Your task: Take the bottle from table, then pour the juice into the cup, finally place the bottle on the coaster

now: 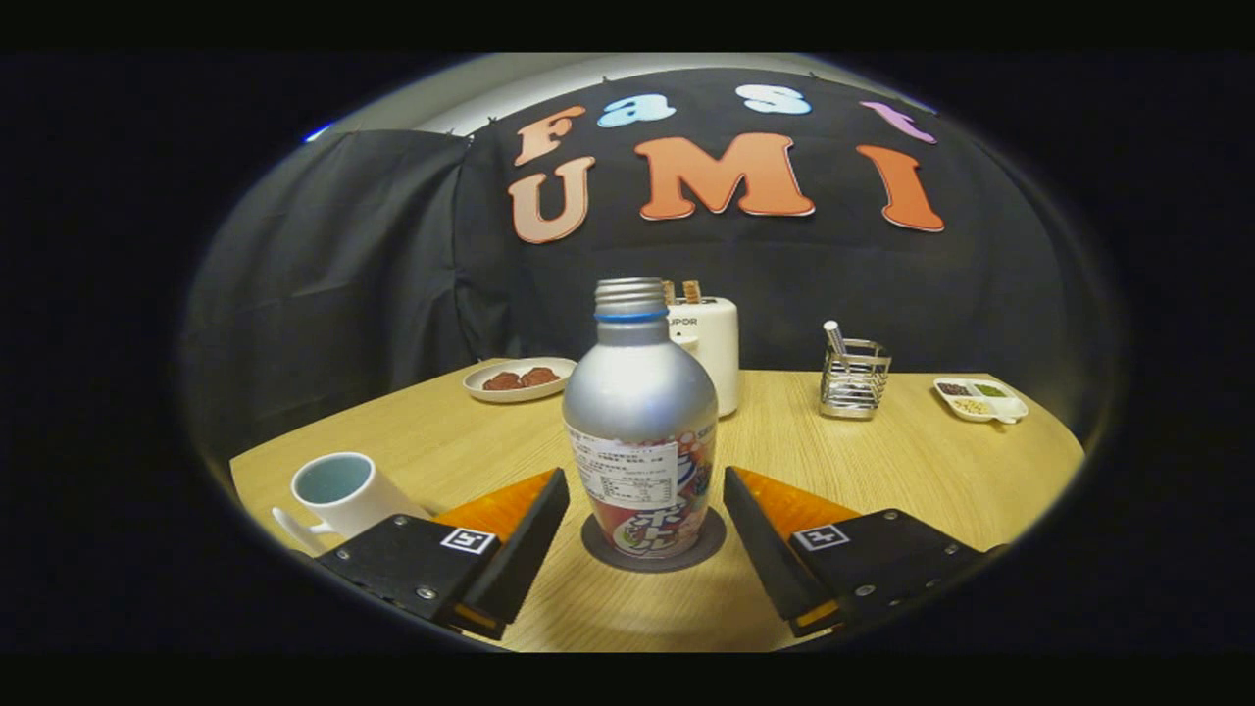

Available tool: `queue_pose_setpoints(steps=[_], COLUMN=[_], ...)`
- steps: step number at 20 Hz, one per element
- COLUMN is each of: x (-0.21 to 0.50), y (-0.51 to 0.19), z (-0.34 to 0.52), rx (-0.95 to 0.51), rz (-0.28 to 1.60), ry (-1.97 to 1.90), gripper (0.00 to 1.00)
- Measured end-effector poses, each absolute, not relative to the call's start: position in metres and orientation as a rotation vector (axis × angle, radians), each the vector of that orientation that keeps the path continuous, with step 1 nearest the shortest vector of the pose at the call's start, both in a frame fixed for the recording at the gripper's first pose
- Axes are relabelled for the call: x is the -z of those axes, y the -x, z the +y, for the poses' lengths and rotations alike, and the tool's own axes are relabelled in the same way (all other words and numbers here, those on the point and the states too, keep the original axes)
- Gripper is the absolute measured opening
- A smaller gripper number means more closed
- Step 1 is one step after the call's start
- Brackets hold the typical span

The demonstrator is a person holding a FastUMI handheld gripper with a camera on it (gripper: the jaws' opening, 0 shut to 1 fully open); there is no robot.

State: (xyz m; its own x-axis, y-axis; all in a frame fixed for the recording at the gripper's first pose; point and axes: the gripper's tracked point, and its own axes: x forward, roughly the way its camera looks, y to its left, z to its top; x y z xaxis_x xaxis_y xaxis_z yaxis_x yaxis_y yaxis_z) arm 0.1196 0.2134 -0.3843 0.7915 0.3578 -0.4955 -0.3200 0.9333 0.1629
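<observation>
the bottle (640,412) is being kept upright on the coaster (600,545), flanked untouched by the widely spread gripper (646,500), cup (338,490) nearby.

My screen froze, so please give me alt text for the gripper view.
A silver bottle stands upright on a dark coaster between the open claw fingers, which do not touch it. A white cup sits left of them on the table.

Staged dining booth: black cloth wall (324,255), wooden table (912,461), toaster (708,353), snack plate (518,379).
</observation>
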Motion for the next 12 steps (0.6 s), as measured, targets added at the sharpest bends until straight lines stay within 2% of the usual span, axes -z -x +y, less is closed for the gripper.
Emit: queue_pose_setpoints(steps=[2, 12], x=[0.369, 0.271], y=[-0.116, -0.088], z=[0.209, 0.159], rx=[-0.365, -0.275], rz=[0.516, 0.34], ry=[-0.06, -0.013], gripper=[0.97, 0.97])
